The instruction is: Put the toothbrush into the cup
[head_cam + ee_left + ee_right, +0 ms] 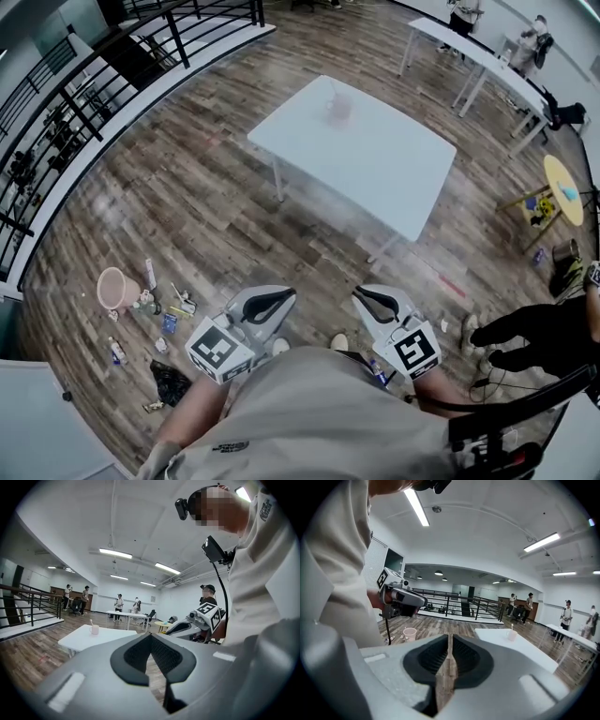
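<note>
Out in the middle of the wood floor (187,206), a white counter (394,178) is standing, and the pink cup (338,109) is sitting on it toward its far corner. As far as I can see, the toothbrush (91,621) is already standing upright in that cup, top end poking over the rim. It's coming through tiny in both gripper views and as a blur from the head view, so that's all I'm reading off it.

Both grippers are hanging close in front of the person, well apart from the counter and pointing roughly its way. Jaws on the left gripper (281,298) are pressing together with nothing between them. Same deal on the right gripper (367,298): pads are meeting at the tips, a sliver of floor is peeking through lower down, and nothing is pinched. A stretch of plank floor is lying between the grippers and the counter's near corner.

Off to the left, a pink bucket (117,288) is sitting on the floor with small bottles and odd bits scattered beside it, and a black bag (169,382) is lying nearer the person. A black railing (94,84) is running along the left side. Over on the right, a second, longer counter (469,61) is standing with people around it. A little round yellow counter (562,187) is sitting nearer, and someone in black (525,328) is standing just right of the right gripper.
</note>
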